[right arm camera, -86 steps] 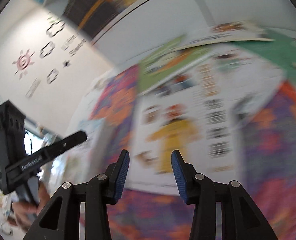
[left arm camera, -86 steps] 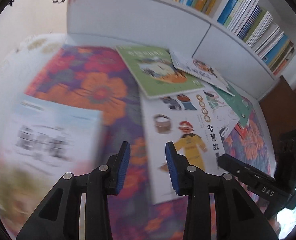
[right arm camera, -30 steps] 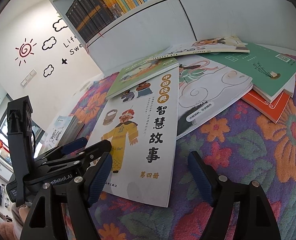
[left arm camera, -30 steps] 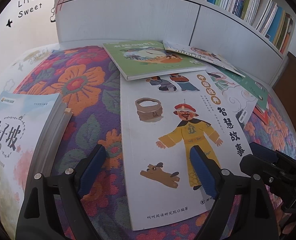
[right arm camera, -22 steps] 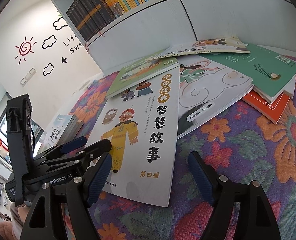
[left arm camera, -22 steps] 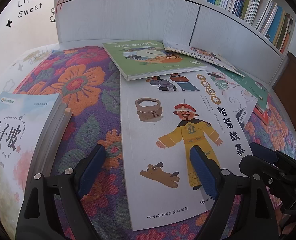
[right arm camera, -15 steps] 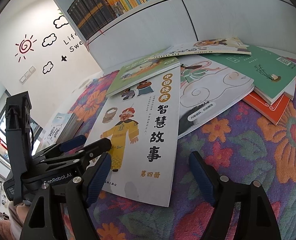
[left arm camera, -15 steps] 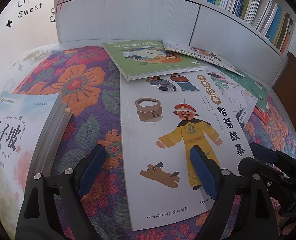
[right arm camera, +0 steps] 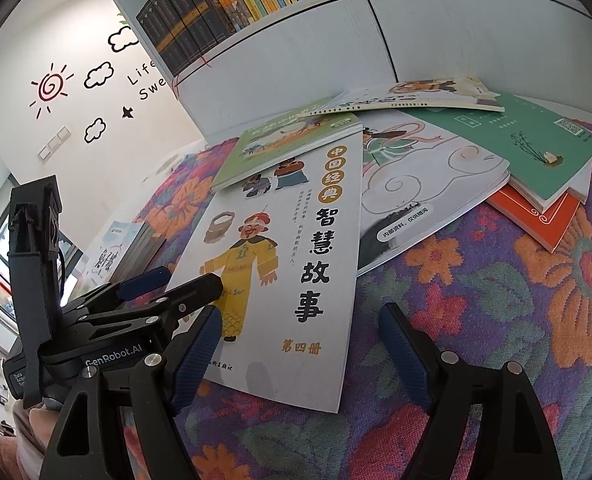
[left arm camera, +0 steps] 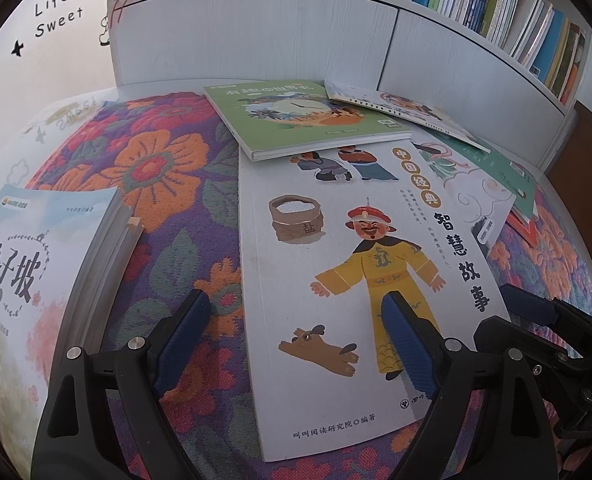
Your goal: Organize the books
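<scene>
My target, the white storybook (left arm camera: 335, 264) with the yellow-robed figure on its cover, lies flat on the flowered cloth (left arm camera: 168, 184), its top edge tucked under the green book (left arm camera: 296, 118) at twelve o'clock. At one to two o'clock a cloud-patterned book (left arm camera: 471, 184), a thin booklet (left arm camera: 399, 106) and a teal book (right arm camera: 527, 140) overlap in a loose heap, an orange one (right arm camera: 535, 220) lowest. At nine o'clock sits a separate stack with a pale blue cover (left arm camera: 20, 256). My left gripper (left arm camera: 296, 340) hovers over the storybook's lower edge, jaws opening, pads clear of it. My right gripper (right arm camera: 296, 352) hangs at its lower right corner, fingers wide apart, gripping nothing. Behind stands the white bookshelf (left arm camera: 288, 32)
</scene>
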Demonstrator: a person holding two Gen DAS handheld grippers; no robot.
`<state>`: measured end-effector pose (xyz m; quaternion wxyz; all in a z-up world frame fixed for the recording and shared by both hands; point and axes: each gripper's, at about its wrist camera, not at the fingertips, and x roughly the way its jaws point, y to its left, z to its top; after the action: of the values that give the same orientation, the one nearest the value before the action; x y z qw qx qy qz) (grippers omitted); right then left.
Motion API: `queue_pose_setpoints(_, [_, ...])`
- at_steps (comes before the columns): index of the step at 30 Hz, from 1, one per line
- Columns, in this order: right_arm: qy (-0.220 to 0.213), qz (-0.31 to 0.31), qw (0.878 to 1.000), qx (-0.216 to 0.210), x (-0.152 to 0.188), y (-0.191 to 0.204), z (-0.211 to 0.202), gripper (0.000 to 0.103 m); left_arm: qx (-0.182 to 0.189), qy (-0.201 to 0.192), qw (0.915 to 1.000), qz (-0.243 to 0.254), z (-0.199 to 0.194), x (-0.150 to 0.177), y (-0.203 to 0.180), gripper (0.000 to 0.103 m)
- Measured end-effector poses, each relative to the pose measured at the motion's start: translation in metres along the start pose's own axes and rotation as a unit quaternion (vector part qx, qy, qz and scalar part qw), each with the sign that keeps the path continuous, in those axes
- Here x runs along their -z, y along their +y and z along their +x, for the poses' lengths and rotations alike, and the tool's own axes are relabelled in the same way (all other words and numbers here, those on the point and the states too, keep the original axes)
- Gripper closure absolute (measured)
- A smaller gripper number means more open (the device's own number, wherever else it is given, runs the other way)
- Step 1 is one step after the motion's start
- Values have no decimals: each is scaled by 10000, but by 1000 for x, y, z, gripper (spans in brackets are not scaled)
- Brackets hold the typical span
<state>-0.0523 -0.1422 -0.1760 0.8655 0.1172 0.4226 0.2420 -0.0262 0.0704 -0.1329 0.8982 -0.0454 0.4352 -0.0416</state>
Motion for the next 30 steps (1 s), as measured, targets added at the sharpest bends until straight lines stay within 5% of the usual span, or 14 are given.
queue_pose_setpoints(6, [79,-133,9999,62,-2,6,3,23,250,242,9993,156,4,-2,-4,14])
queue_pose_setpoints(13, [466,329,9984,-62,-2,8,-4,36,626,713,9950,315,-9,4,-9,18])
queue_pose_setpoints(21, [1420,600,9860,-641,55,19,-51,35,1382,1239,9798,744,-68,69,-6,18])
queue_pose_setpoints(22, [1597,578,9823,-785,65,21,-59,36,1498,1300,9771,773,-74,76,-4,20])
queue_pose_setpoints(24, [1852,779,9732,-1122,78,14,-68,38,1556,1370,9765,590,-75,78,9,44])
queue_pose_setpoints(27, [1902,1308,9640,-1320,79,-14,-65,62,1889,1618,9684,171,-63,64,27,50])
queue_pose_setpoints(30, [1807,1726,9504,-1851,74,-36,-49,66,2075,1823,9611,-85,-51,52,38,60])
